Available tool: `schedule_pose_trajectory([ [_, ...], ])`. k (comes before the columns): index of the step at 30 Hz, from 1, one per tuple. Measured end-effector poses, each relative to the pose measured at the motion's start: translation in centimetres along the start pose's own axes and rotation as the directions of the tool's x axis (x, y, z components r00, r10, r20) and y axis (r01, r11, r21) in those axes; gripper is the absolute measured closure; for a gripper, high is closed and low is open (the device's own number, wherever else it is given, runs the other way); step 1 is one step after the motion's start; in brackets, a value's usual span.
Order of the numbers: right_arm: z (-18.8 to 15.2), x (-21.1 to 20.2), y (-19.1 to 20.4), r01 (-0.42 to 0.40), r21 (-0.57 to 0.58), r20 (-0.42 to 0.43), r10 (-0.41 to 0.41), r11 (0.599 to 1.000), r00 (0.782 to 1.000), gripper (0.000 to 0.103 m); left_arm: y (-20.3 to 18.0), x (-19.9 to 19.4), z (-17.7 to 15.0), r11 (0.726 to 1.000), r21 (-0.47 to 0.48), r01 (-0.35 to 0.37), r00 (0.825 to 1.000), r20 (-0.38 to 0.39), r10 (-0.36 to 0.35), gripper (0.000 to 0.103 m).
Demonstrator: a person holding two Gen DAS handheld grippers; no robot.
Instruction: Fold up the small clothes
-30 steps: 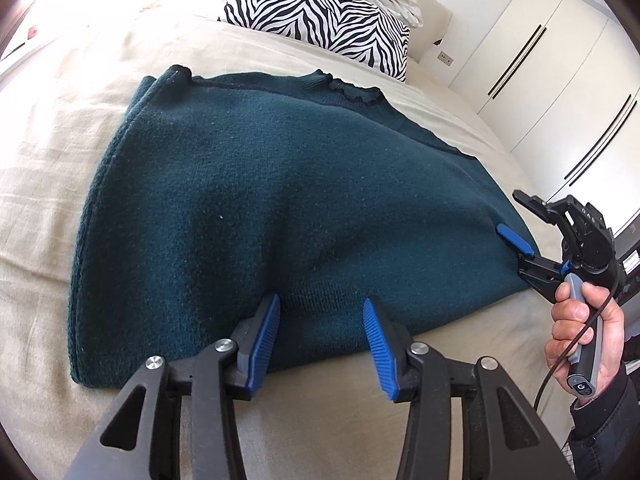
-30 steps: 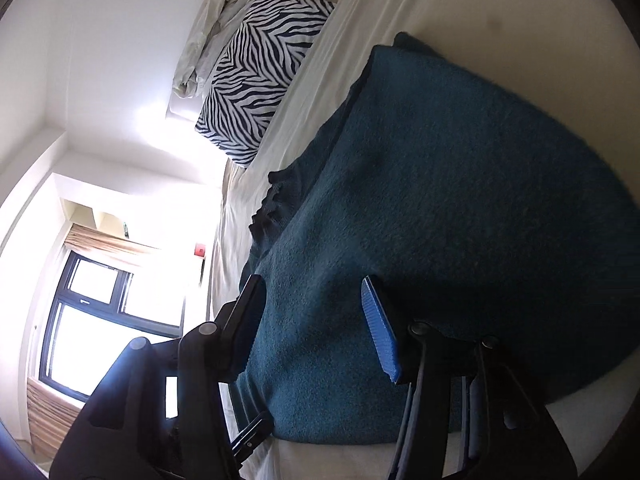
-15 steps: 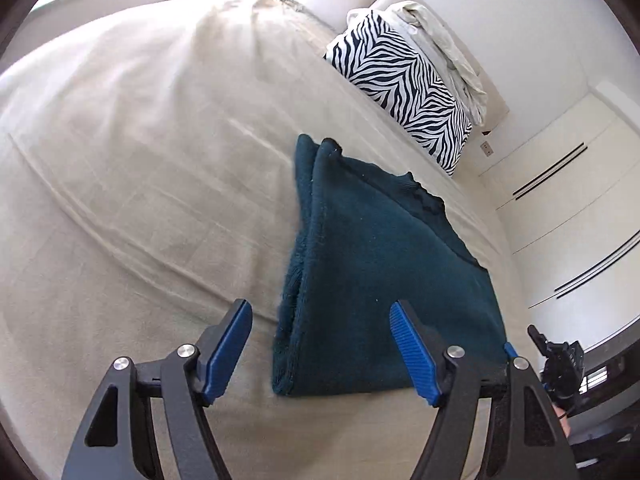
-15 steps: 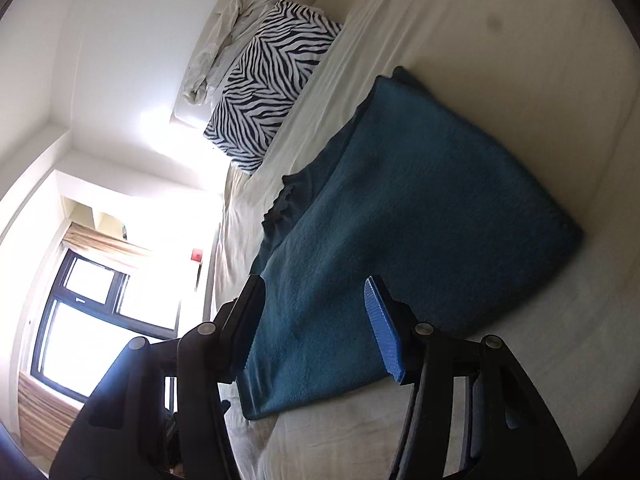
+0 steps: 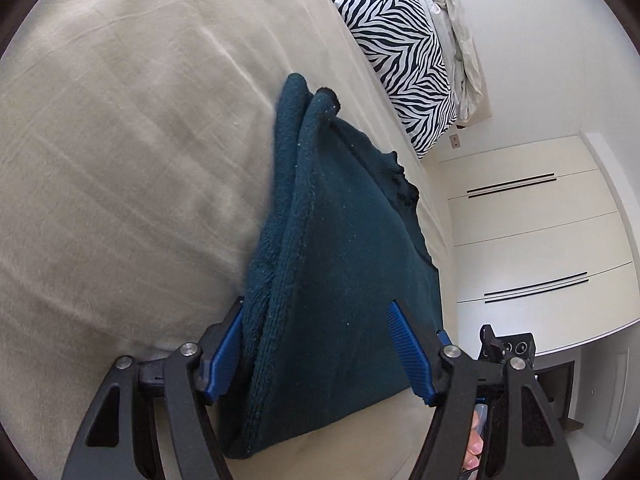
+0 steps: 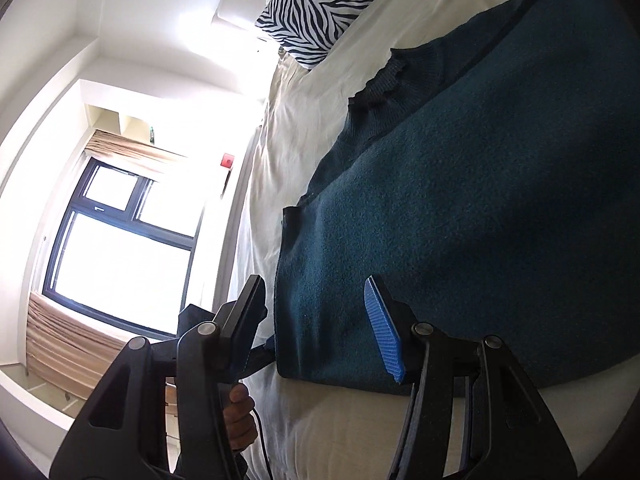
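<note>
— Lying where? Pointing which way?

— Folded teal sweater point(image 5: 344, 280) flat on the beige bed sheet point(image 5: 120, 160), long axis running away from the camera toward the zebra pillow point(image 5: 400, 56); frilled neckline at the far end, thick folded edge along the left side in the left wrist view.

— Left gripper point(image 5: 316, 356)?

— Jaws spread wide, straddling the near left corner; left blue pad right against the folded edge, right pad over the cloth, nothing pinched.

— Right gripper point(image 6: 320, 328)?

— Jaws apart too, over the sweater's near corner, no squeeze visible.

— Hidden or cut off?

— Near hem behind the fingers; far edge cropped in the right wrist view. Window blown out by glare. Hard to tell contact under the pads.
</note>
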State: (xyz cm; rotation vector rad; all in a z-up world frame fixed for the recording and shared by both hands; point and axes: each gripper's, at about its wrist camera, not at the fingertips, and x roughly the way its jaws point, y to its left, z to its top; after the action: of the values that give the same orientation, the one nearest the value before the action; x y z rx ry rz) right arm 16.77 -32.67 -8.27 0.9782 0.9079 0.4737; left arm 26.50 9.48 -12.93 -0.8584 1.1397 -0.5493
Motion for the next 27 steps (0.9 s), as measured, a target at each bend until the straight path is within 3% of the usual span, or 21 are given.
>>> schedule_pose_trajectory([
  [4, 0.4, 3.0, 1.1, -0.016, 0.003, -0.048, 0.016, 1.0, 0.999, 0.051, 0.6, 0.1, -0.6, 0.997, -0.042, 0.069, 0.997, -0.02, -0.069, 0.043],
  [6, 0.5, 4.7, 1.3, -0.019, 0.006, -0.082, 0.02, 1.0, 0.996, 0.051, 1.1, 0.2, -0.9, 0.993, -0.071, 0.094, 0.995, -0.029, -0.096, 0.055],
  [8, 0.6, 6.4, 1.5, -0.009, 0.007, -0.11, 0.009, 1.0, 0.994, 0.051, 1.8, 0.3, -1.0, 0.992, -0.09, 0.091, 0.995, -0.033, -0.094, 0.076],
  [10, 0.7, 8.0, 1.5, -0.006, 0.005, -0.138, 0.007, 1.0, 0.99, 0.051, 2.7, 0.3, -1.1, 0.989, -0.114, 0.094, 0.995, -0.027, -0.097, 0.088],
  [14, 0.8, 11.1, 0.3, 0.065, -0.007, -0.188, -0.065, 0.998, 0.98, 0.053, 3.0, 0.3, -1.0, 0.984, -0.137, 0.112, 0.993, -0.015, -0.115, 0.089],
  [19, 0.4, 10.9, -0.8, 0.002, -0.003, -0.163, -0.002, 1.0, 0.987, 0.053, 1.5, 0.0, -0.9, 0.985, -0.129, 0.116, 0.993, 0.007, -0.117, 0.09],
  [23, 1.2, 10.1, -1.7, -0.035, 0.061, -0.158, 0.044, 0.998, 0.986, 0.053, -2.1, -0.4, -0.7, 0.992, -0.06, 0.114, 0.993, 0.02, -0.113, 0.09],
  [27, 2.8, 5.5, -3.4, -0.093, 0.109, -0.078, 0.102, 0.99, 0.992, 0.047, -8.1, 0.7, -0.6, 0.992, 0.054, 0.115, 0.993, 0.008, -0.115, 0.09],
])
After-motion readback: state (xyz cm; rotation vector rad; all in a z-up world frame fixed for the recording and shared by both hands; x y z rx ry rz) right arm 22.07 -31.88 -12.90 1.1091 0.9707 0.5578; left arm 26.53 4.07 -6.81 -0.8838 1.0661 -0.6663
